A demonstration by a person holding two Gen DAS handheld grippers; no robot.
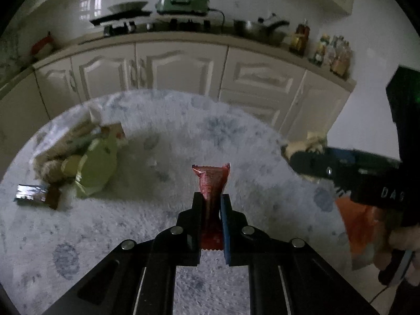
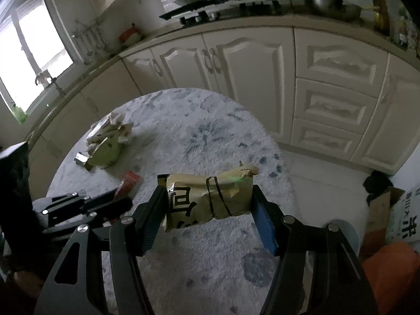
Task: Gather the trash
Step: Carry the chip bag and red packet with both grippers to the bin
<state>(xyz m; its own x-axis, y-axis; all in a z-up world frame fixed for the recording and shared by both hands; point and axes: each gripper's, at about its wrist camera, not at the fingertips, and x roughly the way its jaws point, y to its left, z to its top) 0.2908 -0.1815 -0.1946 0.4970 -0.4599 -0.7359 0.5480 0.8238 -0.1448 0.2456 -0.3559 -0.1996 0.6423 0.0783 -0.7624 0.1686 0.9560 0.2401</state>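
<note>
Both claws are pointing steeply down over the pale round rug (image 2: 210, 136), and we are gripping trash in each. Our right gripper (image 2: 210, 202) is standing about half open, its pads pressing the sides of a beige snack packet (image 2: 207, 199) lifted over the rug's near half. Our left gripper (image 1: 212, 207) is squeezed nearly closed on a thin red wrapper (image 1: 211, 181), which is sticking up beyond the fingertips. More wrappers are lying in a pile (image 1: 86, 162) towards the rug's far left edge, well apart from both claws.
</note>
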